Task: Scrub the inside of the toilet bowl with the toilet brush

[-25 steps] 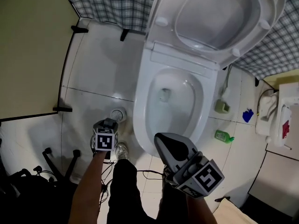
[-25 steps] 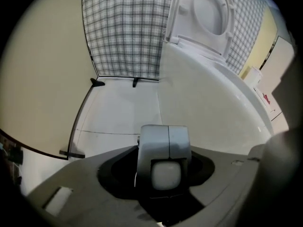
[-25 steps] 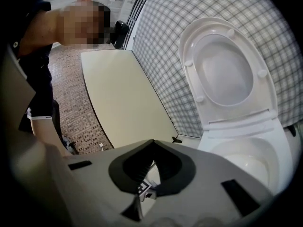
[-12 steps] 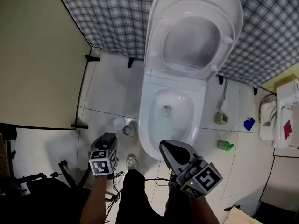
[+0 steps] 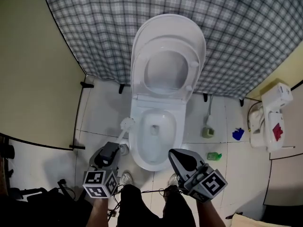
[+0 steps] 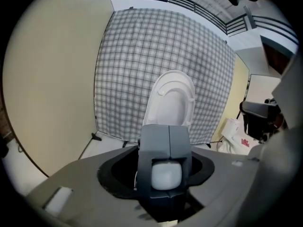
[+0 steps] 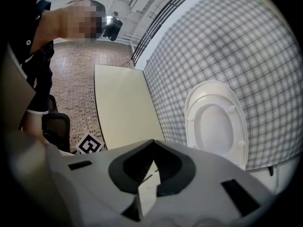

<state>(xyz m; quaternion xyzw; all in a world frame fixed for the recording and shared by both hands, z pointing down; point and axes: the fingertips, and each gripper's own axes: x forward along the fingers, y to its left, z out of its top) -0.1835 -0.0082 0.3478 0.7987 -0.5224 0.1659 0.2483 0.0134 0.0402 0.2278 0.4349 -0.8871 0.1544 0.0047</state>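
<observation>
Left gripper [image 5: 108, 152] clamped on toilet brush [image 5: 126, 123] handle. White bristle head sits just left of toilet bowl [image 5: 134, 141], outside it. Right gripper [image 5: 178, 158] jaws pinched together, empty, near bowl front. Lid [image 5: 168, 37] raised against checked curtain [image 5: 85, 27].

Grey-white checked cloth [image 5: 246, 41] as bkgd, white tile floor [image 5: 102, 112], beige partition panel [image 5: 33, 79] L side, yellow wall [image 5: 293, 70] R side

The white tiled floor [image 5: 102, 112] carries a white ceramic toilet [image 5: 154, 162] at its middle. To the toilet's right are a pale green block-shaped holder [image 5: 207, 132], a crumpled blue item [image 5: 238, 134] and a small green bottle [image 5: 214, 156] on its side.
</observation>
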